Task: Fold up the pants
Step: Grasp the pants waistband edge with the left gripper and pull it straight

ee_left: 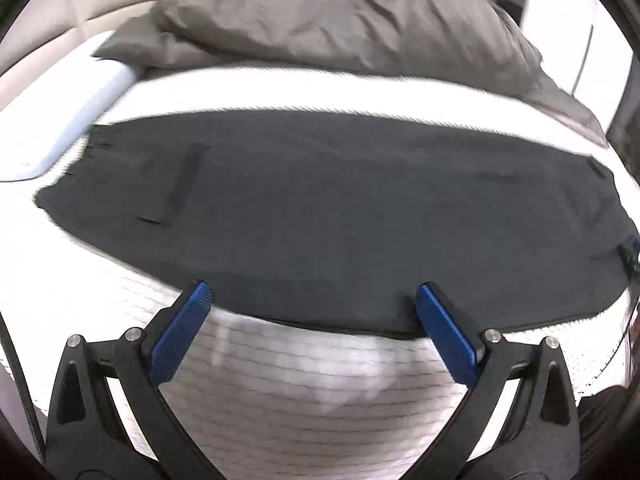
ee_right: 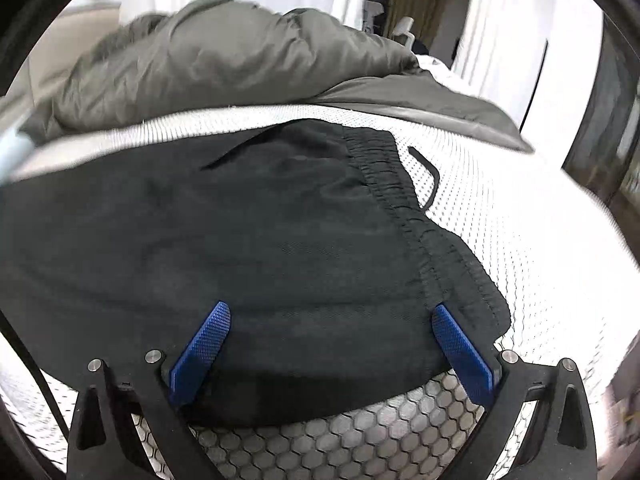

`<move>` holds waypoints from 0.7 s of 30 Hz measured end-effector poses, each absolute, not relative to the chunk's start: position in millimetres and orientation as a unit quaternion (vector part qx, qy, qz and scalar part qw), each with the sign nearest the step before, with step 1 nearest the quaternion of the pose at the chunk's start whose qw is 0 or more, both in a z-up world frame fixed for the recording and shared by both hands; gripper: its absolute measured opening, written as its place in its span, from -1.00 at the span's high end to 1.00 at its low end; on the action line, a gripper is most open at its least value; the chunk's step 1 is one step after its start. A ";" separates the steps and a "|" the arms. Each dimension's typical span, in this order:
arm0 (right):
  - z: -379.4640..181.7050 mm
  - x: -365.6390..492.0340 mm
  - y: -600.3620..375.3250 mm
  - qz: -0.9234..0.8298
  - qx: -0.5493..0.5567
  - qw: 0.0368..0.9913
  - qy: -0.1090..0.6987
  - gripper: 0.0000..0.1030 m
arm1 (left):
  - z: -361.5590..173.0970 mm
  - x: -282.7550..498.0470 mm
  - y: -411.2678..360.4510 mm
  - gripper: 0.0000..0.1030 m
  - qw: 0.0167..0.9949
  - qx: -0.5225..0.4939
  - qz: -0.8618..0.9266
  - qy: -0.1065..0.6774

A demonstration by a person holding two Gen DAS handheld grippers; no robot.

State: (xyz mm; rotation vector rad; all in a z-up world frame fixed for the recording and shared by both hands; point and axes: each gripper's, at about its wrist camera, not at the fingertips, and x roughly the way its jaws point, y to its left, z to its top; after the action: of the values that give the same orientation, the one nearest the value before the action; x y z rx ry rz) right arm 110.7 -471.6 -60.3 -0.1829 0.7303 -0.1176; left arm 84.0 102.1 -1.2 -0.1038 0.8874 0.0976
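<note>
Black pants (ee_left: 340,216) lie flat and lengthwise across a white mesh mattress (ee_left: 280,400). In the left wrist view my left gripper (ee_left: 312,292) is open, its blue pads at the near edge of the pants. In the right wrist view the pants (ee_right: 240,248) show their elastic waistband (ee_right: 404,200) and a black drawstring (ee_right: 430,176) lying on the mattress (ee_right: 520,240). My right gripper (ee_right: 330,314) is open over the waist end, with fabric between its blue pads.
A rumpled grey-green duvet (ee_left: 340,28) is piled at the far side of the bed, also seen in the right wrist view (ee_right: 224,60). A white pillow (ee_left: 80,112) lies at the far left. White curtains (ee_right: 504,24) hang behind.
</note>
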 end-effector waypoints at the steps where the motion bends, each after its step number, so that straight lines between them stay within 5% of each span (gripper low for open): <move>1: -61.8 107.3 -466.4 -0.058 -0.095 0.928 0.356 -0.99 | 3.8 81.2 115.4 -0.97 0.903 -0.048 0.058 0.422; 5: -55.0 112.6 -467.4 -0.046 -0.077 0.931 0.354 -0.99 | 5.6 112.6 195.9 -0.94 0.901 -0.045 0.106 0.418; 10: -40.0 114.0 -437.5 0.045 -0.051 0.940 0.336 -0.99 | -17.7 145.2 266.6 -0.26 0.889 -0.071 0.095 0.443; 16: -73.9 126.4 -350.3 0.108 -0.180 0.902 0.379 -0.99 | -29.8 156.7 320.4 0.24 0.885 -0.101 0.085 0.447; 21: -76.1 135.3 -368.3 0.134 -0.112 0.900 0.400 -0.99 | -37.5 166.0 368.6 0.70 0.867 -0.117 0.152 0.460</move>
State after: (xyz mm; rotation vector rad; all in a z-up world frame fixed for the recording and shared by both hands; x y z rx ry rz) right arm 135.3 -368.3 -76.1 -0.2310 0.8270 0.2782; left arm 166.0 368.6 -37.5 -0.2449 0.9626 0.3191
